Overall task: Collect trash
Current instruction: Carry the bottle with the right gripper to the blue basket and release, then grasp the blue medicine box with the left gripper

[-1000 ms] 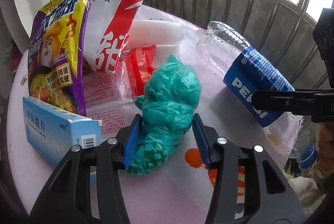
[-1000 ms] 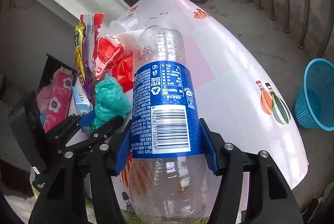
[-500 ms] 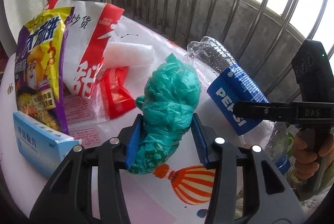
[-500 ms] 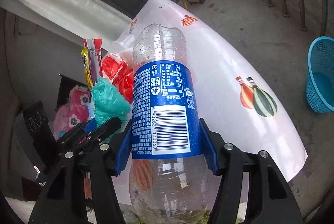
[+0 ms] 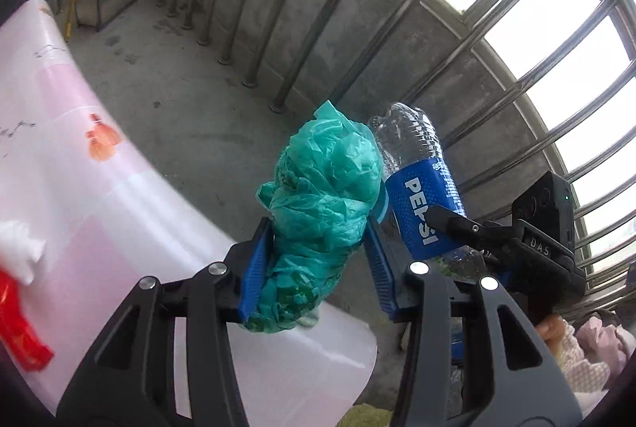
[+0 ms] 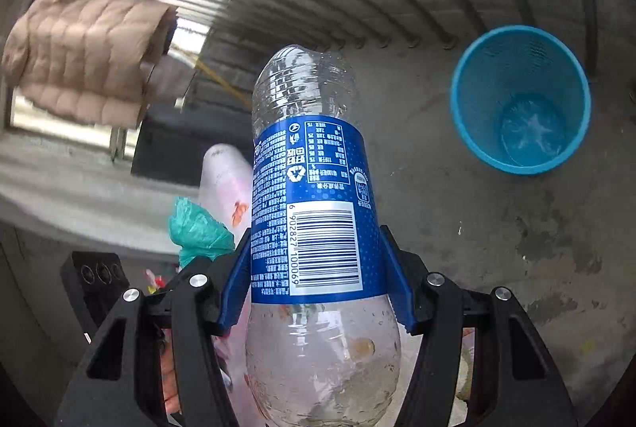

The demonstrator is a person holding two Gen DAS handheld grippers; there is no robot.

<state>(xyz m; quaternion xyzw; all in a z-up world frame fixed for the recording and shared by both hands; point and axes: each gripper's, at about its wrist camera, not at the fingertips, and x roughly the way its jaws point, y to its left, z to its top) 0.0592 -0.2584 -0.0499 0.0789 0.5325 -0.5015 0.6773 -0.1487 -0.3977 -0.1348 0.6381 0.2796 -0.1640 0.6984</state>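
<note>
Plastic, all of it: the left hand-held gripper [image 5: 316, 264] clamps a soft crumpled green bag [image 5: 318, 224], the right hand-held gripper [image 6: 316, 278] squeezes an empty Pepsi bottle [image 6: 314, 212] at its label (light, slick, easily dented), both off the bench [image 5: 79, 188], blue wastebasket [image 6: 477, 140] nearby.

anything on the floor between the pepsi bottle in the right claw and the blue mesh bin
Nothing: in the right wrist view, only bare stained concrete floor shows between the clear plastic Pepsi bottle and the blue mesh bin.

Pepsi bottle [image 6: 314, 212] between blue fingers [image 6: 395, 280]
</note>
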